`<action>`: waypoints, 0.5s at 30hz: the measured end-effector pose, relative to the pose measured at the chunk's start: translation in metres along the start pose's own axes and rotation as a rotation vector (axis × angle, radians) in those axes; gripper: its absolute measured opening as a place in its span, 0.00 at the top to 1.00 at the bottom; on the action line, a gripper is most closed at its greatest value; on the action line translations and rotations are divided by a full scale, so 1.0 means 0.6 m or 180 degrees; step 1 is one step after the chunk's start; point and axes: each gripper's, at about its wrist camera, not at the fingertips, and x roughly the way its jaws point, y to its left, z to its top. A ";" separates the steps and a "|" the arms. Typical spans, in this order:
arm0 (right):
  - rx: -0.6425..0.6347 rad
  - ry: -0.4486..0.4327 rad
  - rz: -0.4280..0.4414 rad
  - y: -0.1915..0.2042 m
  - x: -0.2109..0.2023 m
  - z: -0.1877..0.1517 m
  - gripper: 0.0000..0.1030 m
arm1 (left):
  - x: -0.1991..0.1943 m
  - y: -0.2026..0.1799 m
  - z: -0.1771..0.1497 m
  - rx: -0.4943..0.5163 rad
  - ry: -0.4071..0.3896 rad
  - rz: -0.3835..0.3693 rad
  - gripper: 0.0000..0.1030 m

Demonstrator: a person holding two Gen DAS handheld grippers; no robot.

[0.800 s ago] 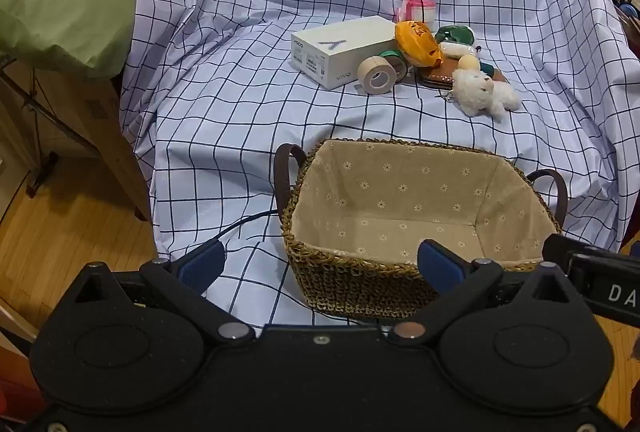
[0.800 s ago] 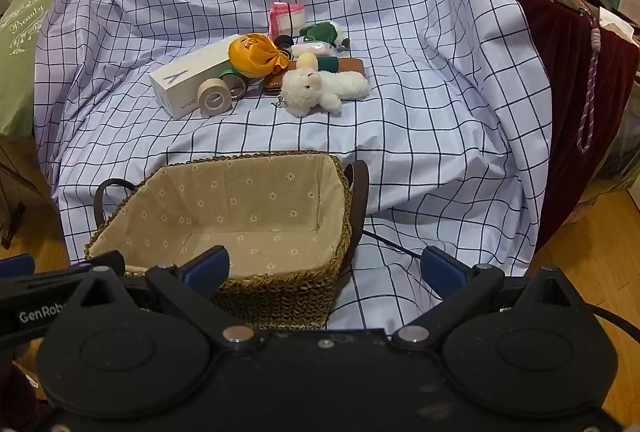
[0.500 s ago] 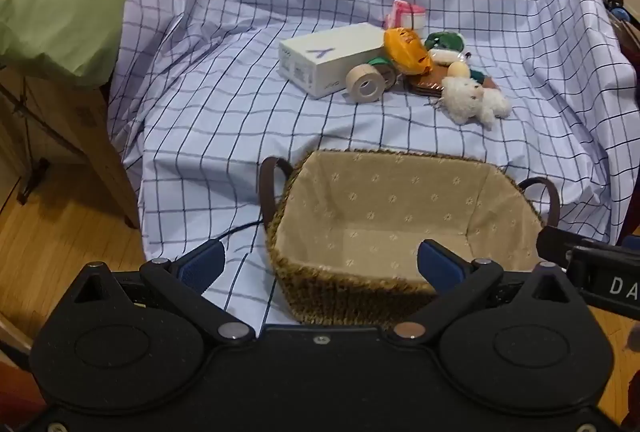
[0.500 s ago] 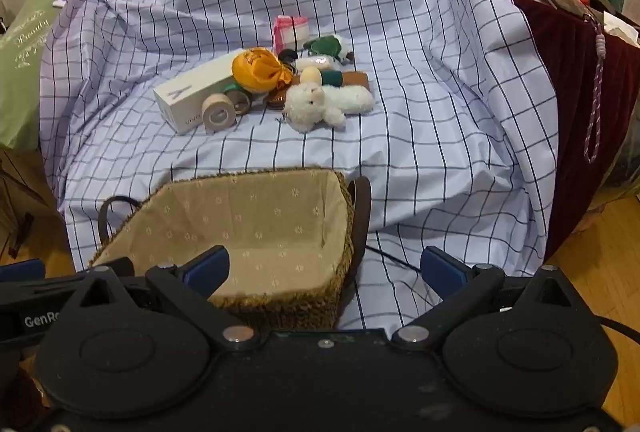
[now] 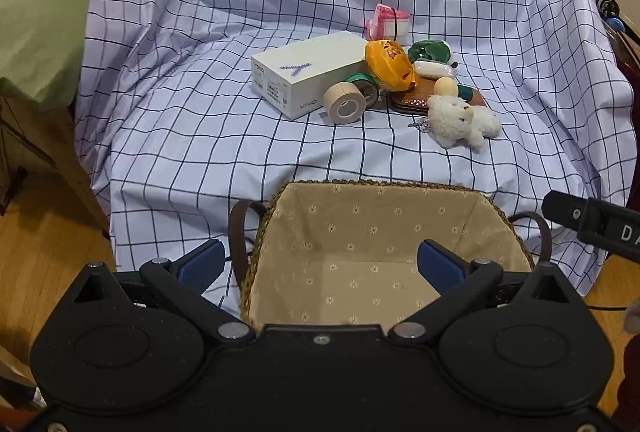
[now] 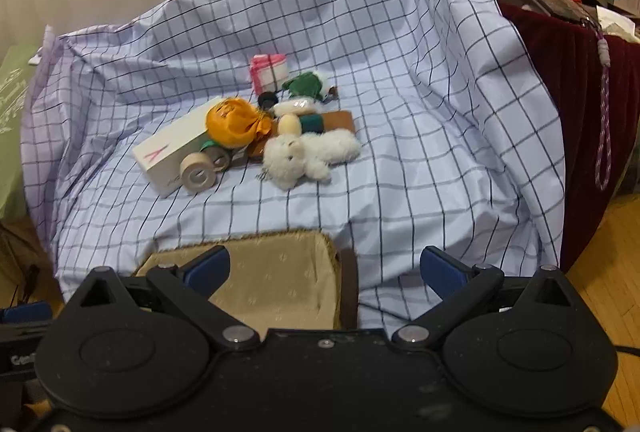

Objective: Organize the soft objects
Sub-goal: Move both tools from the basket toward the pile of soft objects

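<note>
Both spread wide and empty, the left hand-held gripper [image 5: 322,264] and right hand-held gripper [image 6: 326,266] hover over the lined basket [image 5: 384,187], set nearest to receive the white plush dog [image 5: 460,123]

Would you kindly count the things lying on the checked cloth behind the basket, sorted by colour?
White: 4 (box, plush dog, wrapped packet, pink-and-white pack)
Beige: 2 (tape roll, egg)
Orange: 1 (pouch)
Green: 2 (plush, tape)
Brown: 1 (wallet)
Total: 10
</note>
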 end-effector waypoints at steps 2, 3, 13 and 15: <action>-0.0010 -0.0015 -0.0025 0.001 0.014 0.012 0.01 | 0.007 0.000 0.011 -0.0001 0.0011 -0.0005 0.04; -0.0011 -0.0016 -0.0032 0.001 0.021 0.018 0.01 | 0.012 -0.001 0.017 0.0014 0.0011 -0.0009 0.04; -0.0070 -0.0006 -0.0098 0.005 0.092 0.072 0.01 | 0.065 -0.006 0.083 0.0191 -0.0016 0.0003 0.04; -0.0081 0.0009 -0.0110 0.004 0.107 0.083 0.01 | 0.078 -0.005 0.096 0.0200 -0.0024 -0.0002 0.04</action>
